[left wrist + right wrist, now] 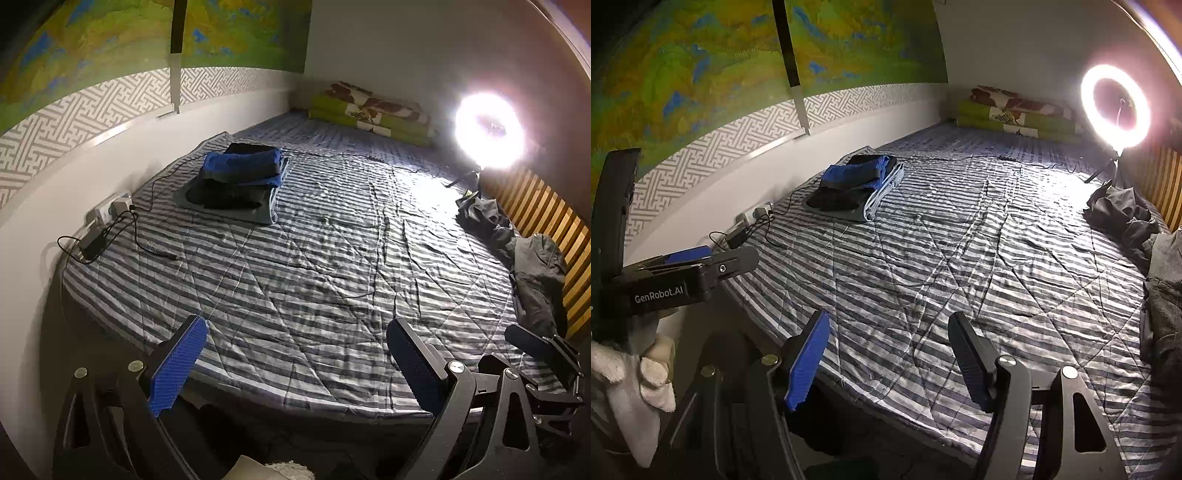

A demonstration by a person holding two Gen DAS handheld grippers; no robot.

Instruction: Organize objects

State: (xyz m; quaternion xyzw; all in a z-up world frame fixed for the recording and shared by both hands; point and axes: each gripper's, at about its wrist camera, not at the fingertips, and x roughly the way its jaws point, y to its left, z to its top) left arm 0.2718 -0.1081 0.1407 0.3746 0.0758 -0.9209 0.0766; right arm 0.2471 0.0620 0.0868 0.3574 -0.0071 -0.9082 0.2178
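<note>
A stack of folded clothes (238, 179), blue, black and grey, lies on the striped bed (314, 266) near the left wall; it also shows in the right wrist view (857, 186). A heap of dark unfolded clothes (524, 254) lies along the bed's right edge, also seen in the right wrist view (1126, 218). My left gripper (295, 354) is open and empty above the bed's near edge. My right gripper (890, 350) is open and empty too. The left gripper also shows in the right wrist view (687, 266), held by a gloved hand.
A lit ring light (1115, 107) stands at the far right on a tripod. Folded green bedding (373, 110) lies at the far end. A wall socket with chargers and cables (107, 225) sits at the left edge. A slatted wooden panel (546, 218) runs along the right.
</note>
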